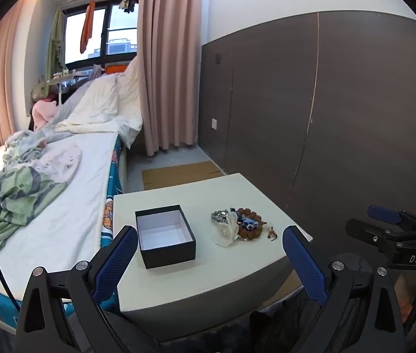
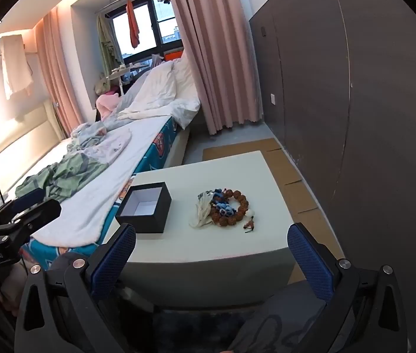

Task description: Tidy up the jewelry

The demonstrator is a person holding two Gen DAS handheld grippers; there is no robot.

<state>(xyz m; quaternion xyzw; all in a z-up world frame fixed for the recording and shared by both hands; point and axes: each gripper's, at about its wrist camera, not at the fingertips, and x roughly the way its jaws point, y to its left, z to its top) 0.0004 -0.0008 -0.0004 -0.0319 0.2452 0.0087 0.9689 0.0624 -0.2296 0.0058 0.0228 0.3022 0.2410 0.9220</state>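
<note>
Left wrist view: nearest the lens, the left tongs stand spread wide with nothing between the blue pads, held short of the desk and tilted down at it. The right tongs are spread just as wide and also empty, hanging before the desk's near edge.

On the desk, the black box sits open toward the left, its white inside bare. To its right, apart from it, lies the jewelry in one heap: a brown bead bracelet with blue pieces on top, a translucent white piece against its left side, and a small pendant on a cord at its near right. Beyond the desk are cardboard on the floor, a bed with crumpled linens to the left, and a pink curtain.

Nothing has gone into the box yet, I judge. The risk lies in the heap: the pieces overlap and may be tangled, so a pinch on one could drag others along or let one fall off the desk edge. The bracelet's round beads could roll out of a shallow pinch. The box looks light; a nudge from a tong could push it toward the bed side.
</note>
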